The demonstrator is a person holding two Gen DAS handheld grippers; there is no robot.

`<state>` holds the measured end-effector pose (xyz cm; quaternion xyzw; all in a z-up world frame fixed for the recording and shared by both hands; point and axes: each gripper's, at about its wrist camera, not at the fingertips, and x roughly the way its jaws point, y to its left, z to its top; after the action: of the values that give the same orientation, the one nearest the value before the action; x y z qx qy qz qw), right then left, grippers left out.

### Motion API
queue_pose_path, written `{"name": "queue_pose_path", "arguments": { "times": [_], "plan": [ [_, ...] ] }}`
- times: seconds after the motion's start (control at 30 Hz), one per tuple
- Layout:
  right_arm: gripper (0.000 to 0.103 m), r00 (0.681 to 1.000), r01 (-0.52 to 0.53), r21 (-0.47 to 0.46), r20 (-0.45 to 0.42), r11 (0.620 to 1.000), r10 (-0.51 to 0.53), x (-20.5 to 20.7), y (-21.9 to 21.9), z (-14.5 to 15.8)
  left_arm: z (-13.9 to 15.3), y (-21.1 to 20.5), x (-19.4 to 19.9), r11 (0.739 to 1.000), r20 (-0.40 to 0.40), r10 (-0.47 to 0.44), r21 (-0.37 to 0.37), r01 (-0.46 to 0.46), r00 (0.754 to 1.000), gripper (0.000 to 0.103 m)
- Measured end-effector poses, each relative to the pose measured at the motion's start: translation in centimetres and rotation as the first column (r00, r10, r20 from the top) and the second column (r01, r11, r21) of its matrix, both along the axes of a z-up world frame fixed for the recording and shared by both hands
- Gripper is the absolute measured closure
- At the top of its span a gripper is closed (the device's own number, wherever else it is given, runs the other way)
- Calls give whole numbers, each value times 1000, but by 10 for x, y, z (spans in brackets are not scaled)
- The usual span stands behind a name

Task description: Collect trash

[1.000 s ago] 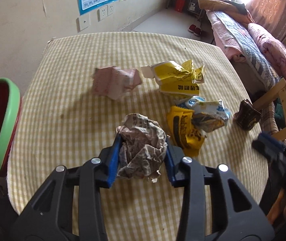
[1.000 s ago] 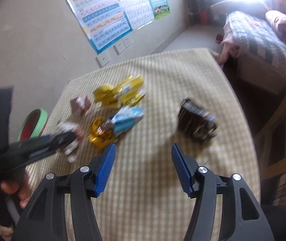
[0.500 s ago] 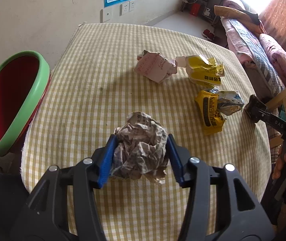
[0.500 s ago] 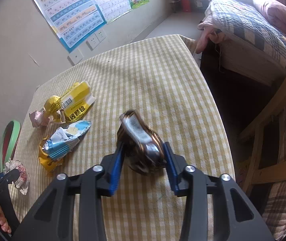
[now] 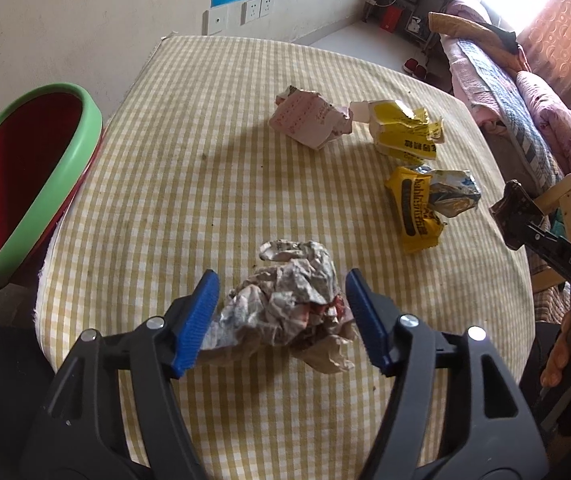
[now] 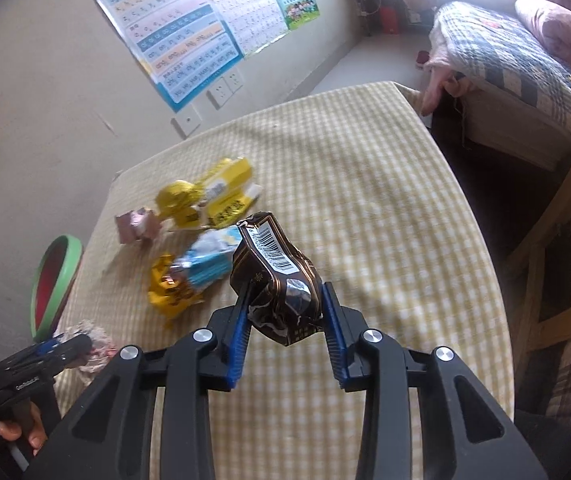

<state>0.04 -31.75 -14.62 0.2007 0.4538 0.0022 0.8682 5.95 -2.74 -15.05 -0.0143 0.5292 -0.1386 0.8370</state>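
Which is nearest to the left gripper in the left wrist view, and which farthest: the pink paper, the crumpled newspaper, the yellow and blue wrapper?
1. crumpled newspaper, between the left gripper's open jaws.
2. yellow and blue wrapper, ahead on the right.
3. pink paper, farthest, mid-table.

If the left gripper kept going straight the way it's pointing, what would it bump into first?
Probably the crumpled paper ball. It sits right between the left gripper's open fingers, whose jaws have just been opening. Beyond it there is only the checked tablecloth.
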Motion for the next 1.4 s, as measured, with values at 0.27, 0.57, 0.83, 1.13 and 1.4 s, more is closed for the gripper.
{"name": "queue_pose_path", "arguments": {
  "times": [0.27,0.57,0.83,1.13,1.4],
  "plan": [
    [70,996,-64,-4,62,998,64,-5,38,28,-7,2,-14,1000,-17,-21,-6,21,1000,39],
    [70,985,-166,-7,52,986,167,-6,81,33,-16,3,-12,998,-56,-25,-57,22,998,64],
    [70,974,-216,-17,64,976,217,-9,107,42,17,25,-15,997,49,40,-71,-37,998,92],
    [70,972,-232,-27,31,972,232,-10,116,32,9,30,-12,996,33,58,-76,-56,998,48],
    [69,973,-230,-18,21,973,230,-12,115,28,-8,14,5,999,12,25,-32,-25,1000,31]
  ]
}}
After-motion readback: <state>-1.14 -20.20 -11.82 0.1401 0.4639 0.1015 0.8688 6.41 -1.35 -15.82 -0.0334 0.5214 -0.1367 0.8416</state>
